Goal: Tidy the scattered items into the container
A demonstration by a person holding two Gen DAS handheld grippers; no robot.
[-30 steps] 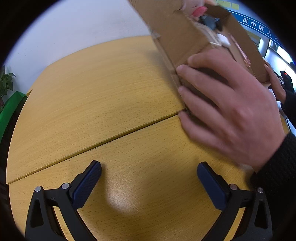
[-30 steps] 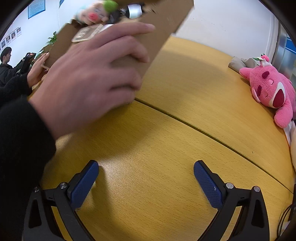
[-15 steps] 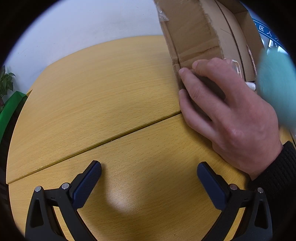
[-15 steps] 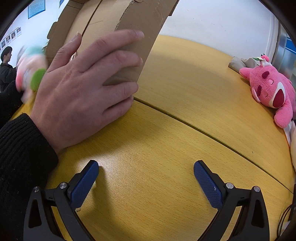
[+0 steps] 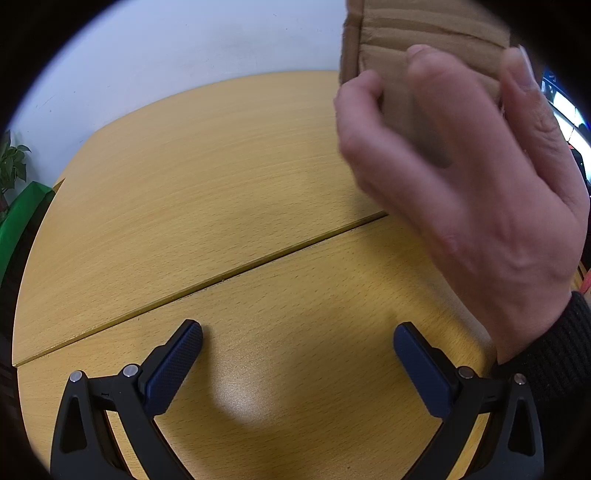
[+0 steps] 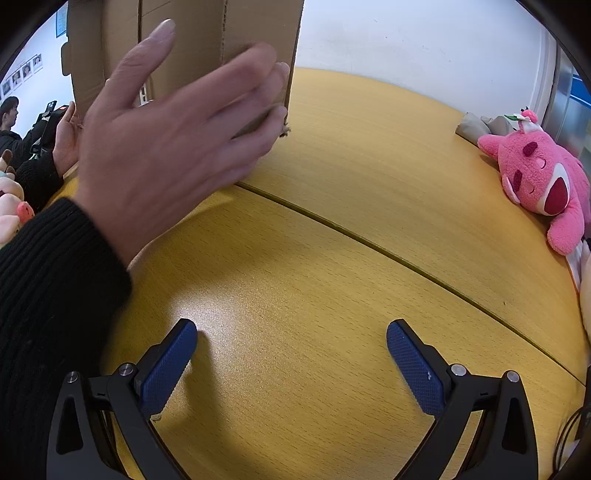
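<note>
The left tongs (image 5: 298, 343) stand wide apart with nothing between their blue pads, hovering low over the yellow wooden tabletop (image 5: 207, 177). The right tongs (image 6: 291, 341) are spread just as wide and equally empty, over the same tabletop (image 6: 369, 177), where a dark seam runs diagonally across the boards.

Beyond the left tongs, to their right, a bare hand (image 5: 476, 177) in a black knitted sleeve (image 5: 554, 362) presses flat against the side of a cardboard box (image 5: 413, 40). The box is raised and tipped, its brown wall rising out of the top of the left view; its lower edge appears to be off the tabletop, though the hand hides most of it. In the right view the same hand (image 6: 162, 140) lies against the box (image 6: 221, 33), fingers spread over its corrugated side, with the sleeve (image 6: 48, 280) filling the lower left.

Further out on the right, a pink plush toy (image 6: 543, 181) lies at the far edge of the tabletop, well apart from the box. At the left edge of the right view, small soft toys (image 6: 11, 210) are partly visible behind the sleeve. A second hand (image 6: 66, 140) holds the far side of the box. A green plant (image 5: 11, 166) stands past the left edge of the tabletop.
</note>
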